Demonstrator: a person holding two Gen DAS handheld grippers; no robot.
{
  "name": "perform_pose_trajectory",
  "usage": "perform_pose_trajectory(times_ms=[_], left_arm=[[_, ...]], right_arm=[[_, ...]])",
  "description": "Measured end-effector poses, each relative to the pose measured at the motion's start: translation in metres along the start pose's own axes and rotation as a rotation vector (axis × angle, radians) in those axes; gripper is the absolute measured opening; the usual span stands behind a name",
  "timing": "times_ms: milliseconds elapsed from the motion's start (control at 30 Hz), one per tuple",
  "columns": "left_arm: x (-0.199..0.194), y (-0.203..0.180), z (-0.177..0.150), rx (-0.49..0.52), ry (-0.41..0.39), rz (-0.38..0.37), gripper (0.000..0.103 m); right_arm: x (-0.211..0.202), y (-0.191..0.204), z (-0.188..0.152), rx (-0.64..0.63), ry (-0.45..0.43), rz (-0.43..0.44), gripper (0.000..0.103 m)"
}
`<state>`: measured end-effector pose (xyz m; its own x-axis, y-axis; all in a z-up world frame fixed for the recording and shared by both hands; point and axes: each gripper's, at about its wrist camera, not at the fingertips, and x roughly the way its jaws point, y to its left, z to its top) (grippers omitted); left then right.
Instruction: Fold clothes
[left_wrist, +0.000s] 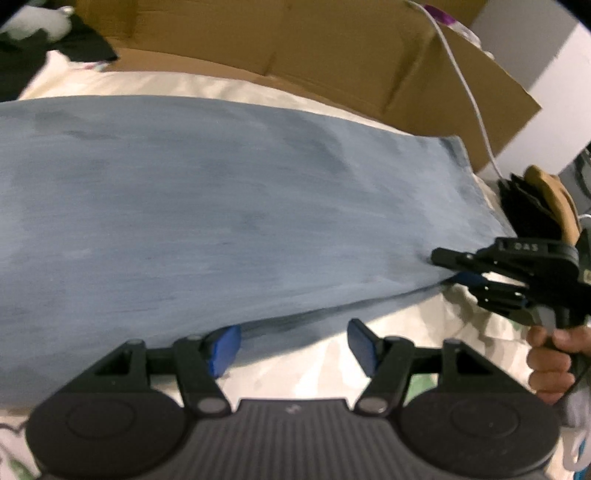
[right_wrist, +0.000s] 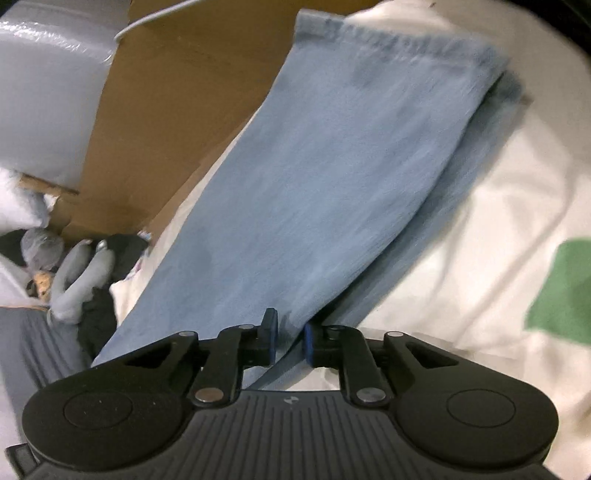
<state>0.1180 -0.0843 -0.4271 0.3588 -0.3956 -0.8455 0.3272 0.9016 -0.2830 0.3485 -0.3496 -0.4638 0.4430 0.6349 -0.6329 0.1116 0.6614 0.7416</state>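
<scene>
A pair of light blue jeans (left_wrist: 207, 206) lies stretched across a cream bedsheet (left_wrist: 310, 373). My left gripper (left_wrist: 293, 347) is open, its blue pads just at the jeans' near edge with nothing between them. In the left wrist view the right gripper (left_wrist: 461, 273) sits at the right end of the jeans, gripped by a person's hand (left_wrist: 550, 354). In the right wrist view the jeans (right_wrist: 325, 166) run away from me as two stacked legs, and my right gripper (right_wrist: 290, 338) is shut on their near edge.
A brown cardboard box (left_wrist: 295, 48) stands behind the bed with a white cable (left_wrist: 469, 99) over it. Dark clothes (left_wrist: 55, 44) lie at the far left, and a tan and black item (left_wrist: 543, 206) at the right. A green patch (right_wrist: 561, 295) marks the sheet.
</scene>
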Motion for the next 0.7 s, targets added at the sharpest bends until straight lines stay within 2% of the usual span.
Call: perform_pose_trajectory(times_ms=[233, 300, 533, 700], left_arm=[[-0.021, 0.028, -0.008, -0.015, -0.013, 0.071, 0.067], [-0.027, 0.037, -0.009, -0.023, -0.018, 0.088, 0.067], [-0.048, 0.069, -0.023, -0.022, 0.005, 0.163, 0.065], [-0.069, 0.096, -0.039, -0.055, -0.013, 0.23, 0.065]], right_arm=[[0.012, 0.021, -0.01, -0.05, 0.07, 0.03, 0.029], [0.017, 0.027, -0.015, -0.055, 0.081, 0.041, 0.038], [0.035, 0.049, -0.036, -0.071, 0.119, 0.078, 0.039], [0.048, 0.067, -0.054, -0.117, 0.178, 0.094, 0.039]])
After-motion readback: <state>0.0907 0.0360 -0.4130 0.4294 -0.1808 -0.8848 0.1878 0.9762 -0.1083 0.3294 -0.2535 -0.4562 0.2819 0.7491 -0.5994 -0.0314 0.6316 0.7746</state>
